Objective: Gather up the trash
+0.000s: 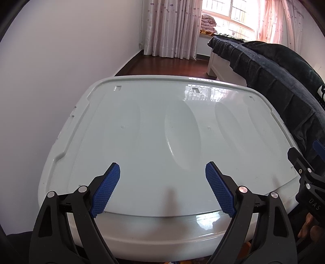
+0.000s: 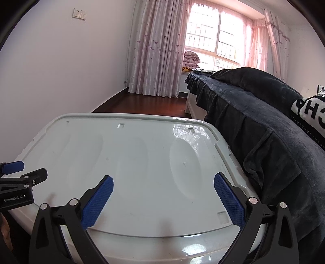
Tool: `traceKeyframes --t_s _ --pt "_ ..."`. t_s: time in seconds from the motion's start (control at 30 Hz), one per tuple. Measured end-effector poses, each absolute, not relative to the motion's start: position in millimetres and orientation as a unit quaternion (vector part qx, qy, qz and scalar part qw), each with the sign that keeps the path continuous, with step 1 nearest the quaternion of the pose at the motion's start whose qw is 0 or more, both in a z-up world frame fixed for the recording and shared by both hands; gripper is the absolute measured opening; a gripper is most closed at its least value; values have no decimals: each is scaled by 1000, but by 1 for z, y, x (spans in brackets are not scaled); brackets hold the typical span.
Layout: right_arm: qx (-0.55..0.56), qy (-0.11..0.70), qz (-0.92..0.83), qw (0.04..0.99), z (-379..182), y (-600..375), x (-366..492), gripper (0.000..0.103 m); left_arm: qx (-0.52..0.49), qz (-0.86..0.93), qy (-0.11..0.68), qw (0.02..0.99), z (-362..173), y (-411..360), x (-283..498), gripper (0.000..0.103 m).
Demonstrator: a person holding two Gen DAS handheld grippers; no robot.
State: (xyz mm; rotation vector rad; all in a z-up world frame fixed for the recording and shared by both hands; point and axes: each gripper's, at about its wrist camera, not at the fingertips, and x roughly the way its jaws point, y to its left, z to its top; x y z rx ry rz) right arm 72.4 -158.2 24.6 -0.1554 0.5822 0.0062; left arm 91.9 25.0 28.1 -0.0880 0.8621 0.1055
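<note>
Both grippers sit at the bottom of their own frames, and I read each one as spread wide with nothing between the pads. Left gripper [image 1: 162, 188] hangs over the near edge of a pale plastic storage-box lid [image 1: 154, 130]; right gripper [image 2: 163, 200] does the same over the same lid [image 2: 126, 162], toward its right side. In the right wrist view, the left gripper's body enters at the lower left of the frame, and I read "GenRobot.AI" in white on its housing [image 2: 14, 198]. In the left wrist view, the right gripper's body enters at the lower right, and I make out the letters "DAS" on it [image 1: 313, 203].

Progress: I see no trash anywhere in either frame, neither on the lid nor on the visible floor, and no bin or bag. I cannot tell whether collection is finished or has not begun; the lid surface is bare apart from reflections.

Beyond the lid, at the right of both frames, stands a bed with a dark blanket [image 2: 254, 113]. A black-and-white pillow [image 2: 308, 115] at the right edge carries large letters, partly cut off; I read roughly "CH". Farther back are dark wooden floor [image 2: 142, 103], pink curtains [image 2: 158, 50], a bright window [image 2: 213, 36] with folded bedding [image 2: 191, 58] on its sill, and a wall switch [image 2: 79, 14] at the upper left.
</note>
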Motion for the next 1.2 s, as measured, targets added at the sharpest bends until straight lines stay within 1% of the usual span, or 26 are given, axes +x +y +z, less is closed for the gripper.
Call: traceKeyframes --t_s 0.63,0.67,0.7,0.9,1.2 --pt "-82 294 3 952 23 -160 73 98 -45 64 420 904 26 25 91 84" --pt "-83 295 2 952 23 -160 73 98 -46 65 419 905 26 25 91 85" --pt "-83 295 2 952 22 -160 73 98 -47 66 418 905 26 26 90 94" --pt "-85 297 3 951 21 -161 73 98 -49 66 404 911 30 26 87 95" --pt "-82 300 1 951 19 -165 72 98 -58 59 424 902 23 26 91 95"
